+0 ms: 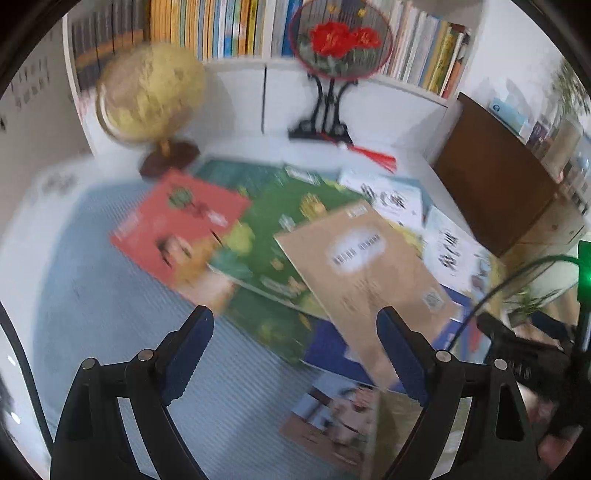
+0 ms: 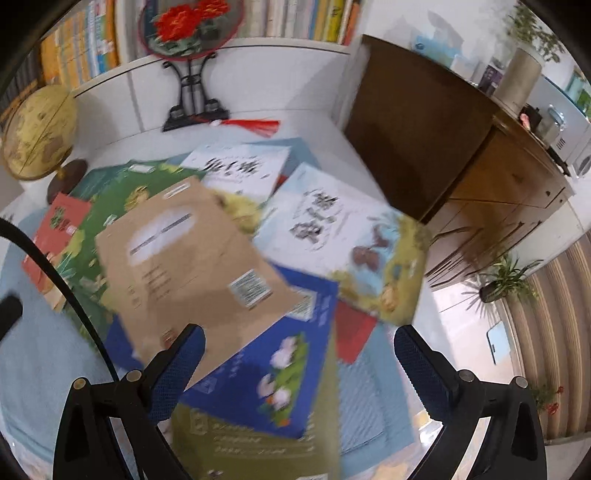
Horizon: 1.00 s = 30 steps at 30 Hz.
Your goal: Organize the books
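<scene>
Several books lie scattered and overlapping on a light blue mat [image 1: 110, 314]. A tan book [image 1: 365, 273] [image 2: 192, 266] lies on top, over a green book [image 1: 280, 229] and a red book [image 1: 181, 229]. A blue book [image 2: 273, 365] lies under the tan one, with an olive book [image 2: 258, 439] at the near edge. Two white-and-blue books [image 2: 332, 229] [image 2: 240, 166] lie toward the right. My left gripper [image 1: 295, 354] hangs open above the near books, holding nothing. My right gripper [image 2: 299, 365] is open above the blue book, also holding nothing. Both views are blurred.
A globe [image 1: 147, 92] [image 2: 37, 133] stands at the back left. A round flower fan on a black stand [image 1: 332, 48] [image 2: 192, 44] sits at the back, under a shelf of upright books [image 1: 221, 26]. A brown cabinet [image 2: 443, 147] borders the right side.
</scene>
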### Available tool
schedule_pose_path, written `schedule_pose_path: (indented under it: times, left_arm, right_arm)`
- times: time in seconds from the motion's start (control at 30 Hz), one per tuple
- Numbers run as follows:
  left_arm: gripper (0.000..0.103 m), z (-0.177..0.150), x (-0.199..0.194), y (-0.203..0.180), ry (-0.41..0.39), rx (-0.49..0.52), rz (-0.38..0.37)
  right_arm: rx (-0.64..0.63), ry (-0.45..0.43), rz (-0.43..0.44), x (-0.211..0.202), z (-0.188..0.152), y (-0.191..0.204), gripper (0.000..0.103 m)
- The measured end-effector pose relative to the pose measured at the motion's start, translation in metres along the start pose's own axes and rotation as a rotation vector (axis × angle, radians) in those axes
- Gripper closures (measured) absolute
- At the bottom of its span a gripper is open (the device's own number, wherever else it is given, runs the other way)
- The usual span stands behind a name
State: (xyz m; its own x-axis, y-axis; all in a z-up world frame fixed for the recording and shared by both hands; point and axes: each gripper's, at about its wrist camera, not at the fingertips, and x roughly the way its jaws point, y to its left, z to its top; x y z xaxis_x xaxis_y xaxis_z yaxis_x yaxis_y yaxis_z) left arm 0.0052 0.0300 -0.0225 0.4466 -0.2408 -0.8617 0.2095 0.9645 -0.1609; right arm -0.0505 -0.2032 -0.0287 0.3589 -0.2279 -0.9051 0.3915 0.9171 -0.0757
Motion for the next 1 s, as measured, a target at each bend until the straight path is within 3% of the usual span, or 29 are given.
schedule_pose_path:
  times: [0.1,0.23,0.4,0.57,0.73,0.87,1.0]
  left_arm:
    - [0.014,-0.007,0.012,-0.006,0.056,-0.031,0.008]
    - [0.014,-0.016,0.021,-0.022,0.048,-0.052,0.050]
    - [0.014,-0.027,0.045,-0.044,0.102,-0.064,0.085]
    - [0.014,-0.035,0.061,-0.045,0.110,-0.146,0.056]
    - [0.015,-0.038,0.076,-0.047,0.086,-0.223,-0.002]
    - [0.015,-0.042,0.088,-0.048,0.062,-0.262,-0.040]
    - [0.019,-0.044,0.098,-0.049,0.049,-0.289,-0.050]
  right_arm:
    - [-0.012,-0.021,0.021,0.004,0.008,-0.014,0.001]
    - [-0.068,-0.033,0.075,0.010,0.012,-0.025,0.001]
    - [-0.196,-0.010,0.168,0.031,0.014,-0.026,0.001]
    - [-0.282,0.028,0.325,0.059,0.023,-0.020,0.001]
    - [-0.363,0.044,0.379,0.082,0.034,-0.006,0.001]
    - [-0.415,0.078,0.439,0.101,0.039,0.005,0.014]
    - [-0.424,0.111,0.442,0.117,0.040,0.009,0.029]
